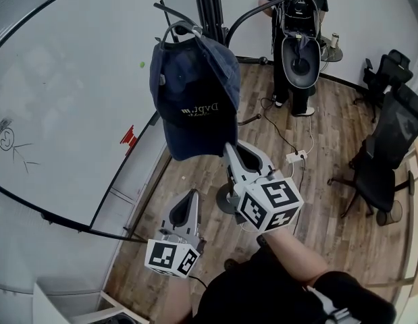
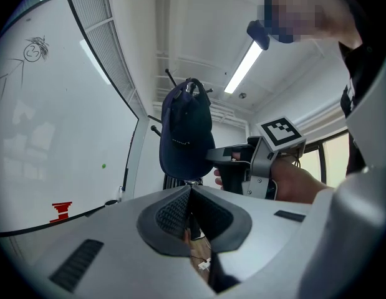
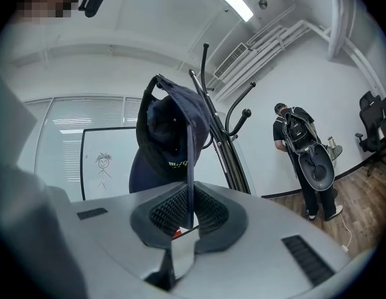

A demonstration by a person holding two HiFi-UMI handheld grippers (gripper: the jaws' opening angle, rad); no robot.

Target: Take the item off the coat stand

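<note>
The cap (image 1: 195,96) hangs from a hook (image 1: 167,10) near the top of the coat stand (image 1: 207,5). It hangs by the strap at its back, and its brim points down toward me.

I think the cap is light and soft (it is only cloth), so it will flop and swing if I tug it. It will not break. The brim looks stiffer than the rest, so that is the best place to hold it. A grip on the soft top part would just bunch up.

My right tool (image 1: 236,155) is pinching the brim at its lower edge. The brim stands thin and straight between the two pads.

The strap loops over the hook, so I think the cap has to go up first and then come away. A pull straight toward me could catch the strap and rock the stand.

My right arm reaches out in front of me. My hand is behind the cube with the squares, and the tool points level at the cap.

My left tool (image 1: 192,196) is pressed together with nothing in it. It sits lower and closer to me, on the left, apart from the cap, and it points level too.
</note>
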